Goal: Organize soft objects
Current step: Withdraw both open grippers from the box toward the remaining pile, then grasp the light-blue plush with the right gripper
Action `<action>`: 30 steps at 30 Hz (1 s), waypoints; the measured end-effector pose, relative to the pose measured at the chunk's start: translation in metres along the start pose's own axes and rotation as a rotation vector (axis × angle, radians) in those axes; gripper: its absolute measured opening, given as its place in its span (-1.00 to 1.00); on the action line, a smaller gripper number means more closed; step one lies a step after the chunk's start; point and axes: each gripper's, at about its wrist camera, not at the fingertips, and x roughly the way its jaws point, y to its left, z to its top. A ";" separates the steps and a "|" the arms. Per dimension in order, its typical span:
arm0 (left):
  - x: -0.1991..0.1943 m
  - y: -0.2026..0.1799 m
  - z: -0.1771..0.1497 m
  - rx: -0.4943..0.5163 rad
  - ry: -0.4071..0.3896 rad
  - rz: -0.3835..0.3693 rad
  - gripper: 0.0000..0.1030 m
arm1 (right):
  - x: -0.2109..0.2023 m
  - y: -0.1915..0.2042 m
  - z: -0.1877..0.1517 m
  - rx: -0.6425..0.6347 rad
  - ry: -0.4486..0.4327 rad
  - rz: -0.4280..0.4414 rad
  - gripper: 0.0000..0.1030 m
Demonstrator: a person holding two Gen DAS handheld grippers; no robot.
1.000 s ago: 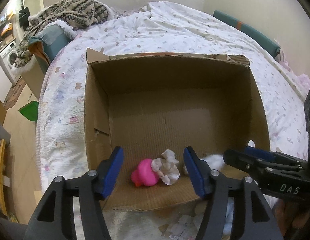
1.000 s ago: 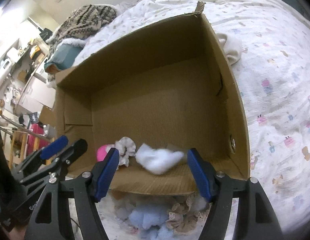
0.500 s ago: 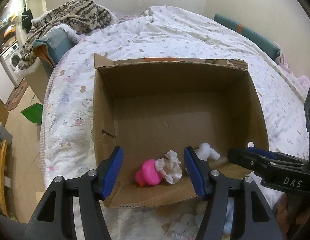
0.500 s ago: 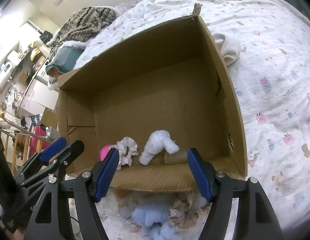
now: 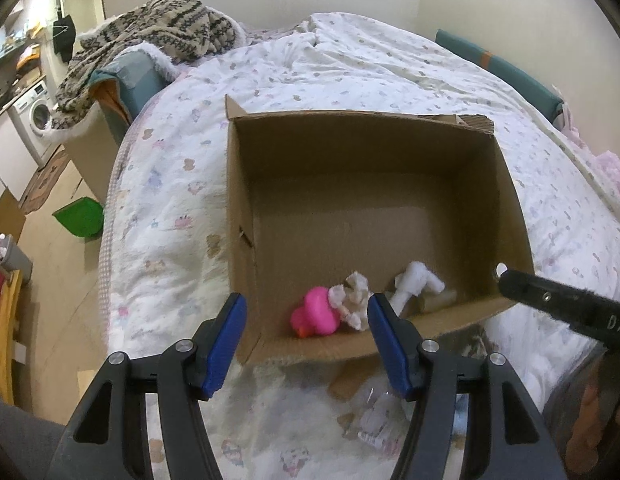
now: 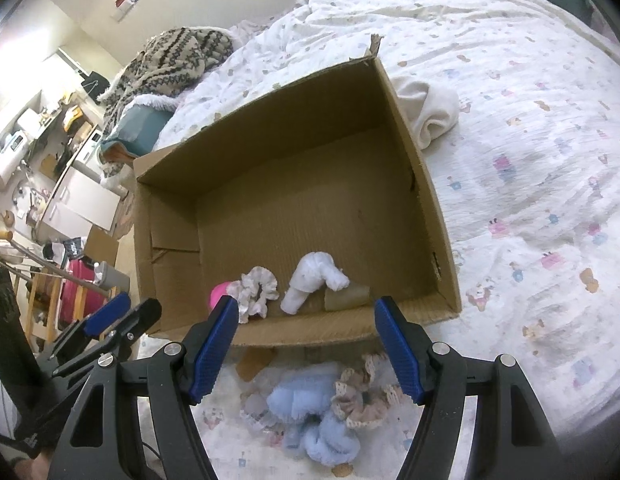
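Both pairs of blue-padded fingers, left (image 5: 306,340) and right (image 6: 306,346), stand apart and empty, tilted down over the near edge of the cardboard box (image 6: 426,184) on the bed (image 6: 530,160). Inside along its near wall: a pink toy (image 5: 316,314), frilly scrunchie (image 6: 258,290), white rolled cloth (image 6: 314,280). Fluffy blue fabric (image 6: 310,412) lies on the bed just outside.

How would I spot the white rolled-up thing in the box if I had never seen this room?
Find the open cardboard box on the bed, then look along its near wall. The white rolled cloth lies there, right of the frilly scrunchie and pink duck. It alone is plain white and tube-shaped.
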 end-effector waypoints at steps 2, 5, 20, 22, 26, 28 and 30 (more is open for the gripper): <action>-0.003 0.001 -0.004 0.001 0.000 0.001 0.16 | -0.002 -0.001 -0.003 0.008 0.001 0.000 0.45; -0.009 0.002 -0.009 -0.002 -0.001 0.003 0.16 | -0.006 -0.004 -0.010 0.021 0.003 -0.001 0.45; -0.018 0.012 -0.036 -0.060 0.040 0.017 0.16 | -0.019 -0.019 -0.040 0.111 0.029 0.041 0.45; -0.017 0.016 -0.040 -0.087 0.054 0.016 0.16 | -0.017 -0.023 -0.041 0.143 0.041 0.054 0.45; -0.013 0.021 -0.046 -0.128 0.085 0.013 0.16 | -0.007 -0.027 -0.045 0.177 0.087 0.059 0.45; -0.011 0.021 -0.047 -0.132 0.100 0.014 0.16 | 0.003 -0.028 -0.049 0.187 0.138 0.046 0.45; -0.009 0.020 -0.047 -0.134 0.104 0.014 0.16 | 0.016 -0.031 -0.056 0.221 0.198 0.081 0.45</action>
